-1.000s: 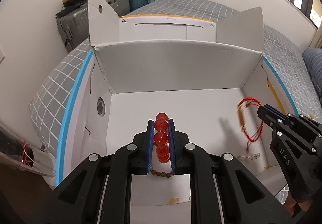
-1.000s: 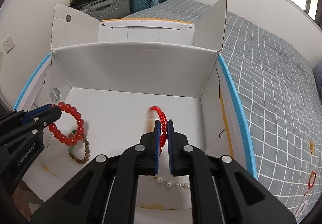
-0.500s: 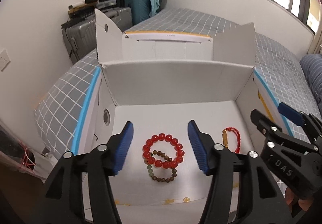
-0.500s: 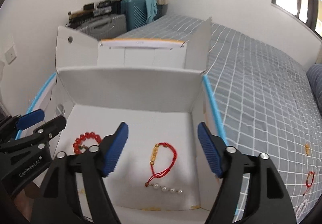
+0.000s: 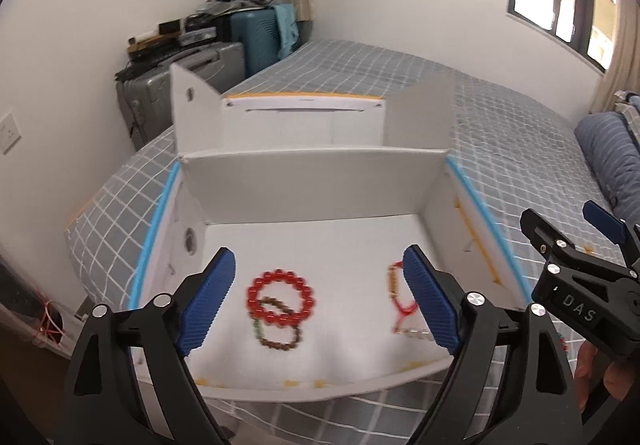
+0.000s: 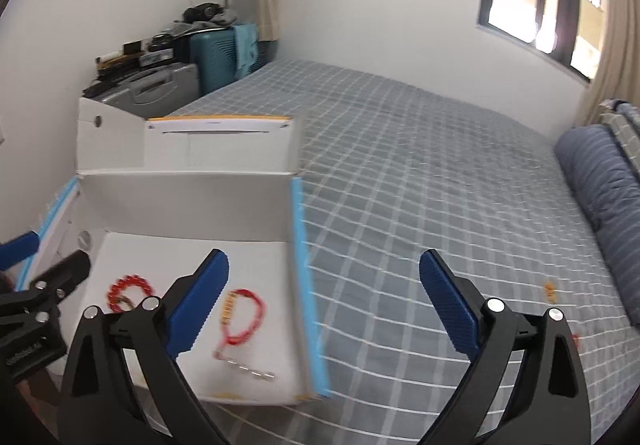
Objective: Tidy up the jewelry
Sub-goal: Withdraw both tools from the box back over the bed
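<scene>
With both bracelets lying in the white box (image 5: 312,181), the left hand-held gripper (image 5: 320,301) and the right hand-held gripper (image 6: 324,305) were opening on nothing, and loose jewelry (image 6: 550,291) lay on the bed (image 6: 420,165) rightward, nearer the right.

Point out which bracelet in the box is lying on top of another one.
The red bead bracelet: its lower edge overlaps the brown bead bracelet. The red cord bracelet lies apart, further right in the white box.
</scene>
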